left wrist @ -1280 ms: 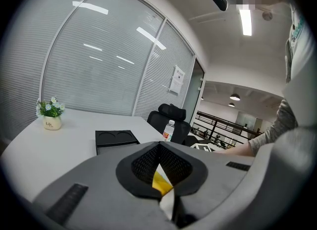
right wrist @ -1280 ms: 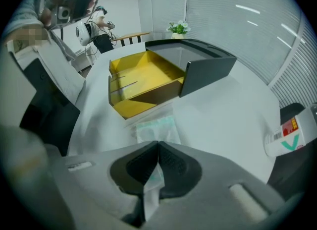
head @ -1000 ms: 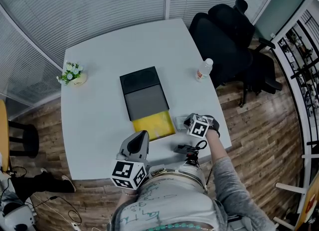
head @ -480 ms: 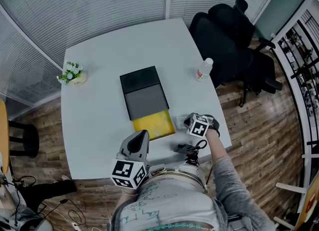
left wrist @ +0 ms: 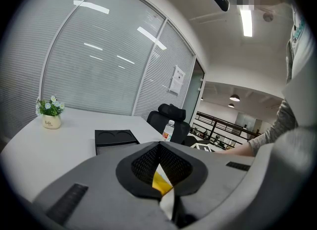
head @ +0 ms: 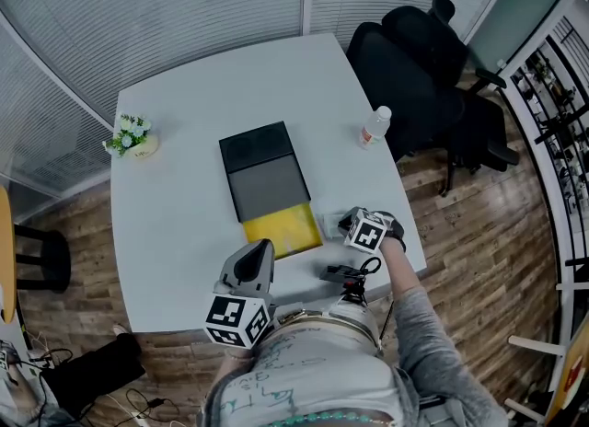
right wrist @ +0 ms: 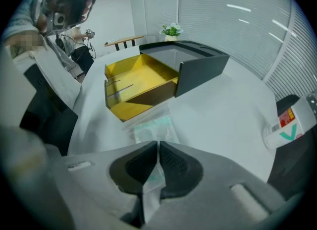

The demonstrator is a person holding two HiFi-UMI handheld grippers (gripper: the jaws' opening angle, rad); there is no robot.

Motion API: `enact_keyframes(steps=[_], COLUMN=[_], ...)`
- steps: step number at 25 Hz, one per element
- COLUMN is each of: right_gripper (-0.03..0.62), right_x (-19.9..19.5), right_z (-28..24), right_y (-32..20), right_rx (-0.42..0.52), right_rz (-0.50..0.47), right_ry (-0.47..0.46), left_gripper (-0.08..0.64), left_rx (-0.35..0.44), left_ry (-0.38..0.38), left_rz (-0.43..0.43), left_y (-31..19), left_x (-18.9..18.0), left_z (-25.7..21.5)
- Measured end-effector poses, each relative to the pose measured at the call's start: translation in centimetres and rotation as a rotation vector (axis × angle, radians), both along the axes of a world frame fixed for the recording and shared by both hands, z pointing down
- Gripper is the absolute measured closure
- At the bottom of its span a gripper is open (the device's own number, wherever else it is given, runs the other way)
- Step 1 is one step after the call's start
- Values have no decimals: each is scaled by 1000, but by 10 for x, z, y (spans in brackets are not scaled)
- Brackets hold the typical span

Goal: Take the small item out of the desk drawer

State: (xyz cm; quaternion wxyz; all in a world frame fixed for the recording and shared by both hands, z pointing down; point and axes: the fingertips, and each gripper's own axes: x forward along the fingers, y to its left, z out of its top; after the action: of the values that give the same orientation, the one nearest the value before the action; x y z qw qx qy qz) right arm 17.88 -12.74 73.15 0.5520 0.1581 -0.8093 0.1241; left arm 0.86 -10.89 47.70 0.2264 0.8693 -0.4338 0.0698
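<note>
A dark desk organizer sits mid-table with its yellow drawer pulled out toward me; the drawer looks empty. Just right of it, a small clear packet lies on the white table. My right gripper is at the packet's near edge. The thin packet runs in between the jaws of that right gripper, which are nearly together and starting to open. My left gripper hovers by the table's front edge, shut and empty, pointing at the drawer.
A water bottle stands at the table's right edge and a small potted plant at the far left. A black office chair is beyond the right side. A small black device lies by the front edge.
</note>
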Motion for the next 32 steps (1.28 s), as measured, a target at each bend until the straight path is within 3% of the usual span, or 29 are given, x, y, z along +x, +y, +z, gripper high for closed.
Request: enact_keyframes(steps=[3,5,10,14,32], right_gripper=[530,462,414,373,367], right_x=[3,5,8,16,9], right_z=[-4,-9,-35,-46,-76], right_y=[0,1,-7,-2,10], right_rx=[-19,-37,-9,-24,58], right_rz=[-3,-10,13,-11,-29], right_ry=[9,11,-44,-12,-3], left_gripper=[563,563,563,563,563], left_rx=[-3,-4,-1,0,-7], left_ry=[3,6,10,9,14], left_rz=[4,3,7,13,21], left_y=[-1,-2,-2,-2,-3], left_x=[0,0,0,1,2], left_z=[0,0,0,-1,0])
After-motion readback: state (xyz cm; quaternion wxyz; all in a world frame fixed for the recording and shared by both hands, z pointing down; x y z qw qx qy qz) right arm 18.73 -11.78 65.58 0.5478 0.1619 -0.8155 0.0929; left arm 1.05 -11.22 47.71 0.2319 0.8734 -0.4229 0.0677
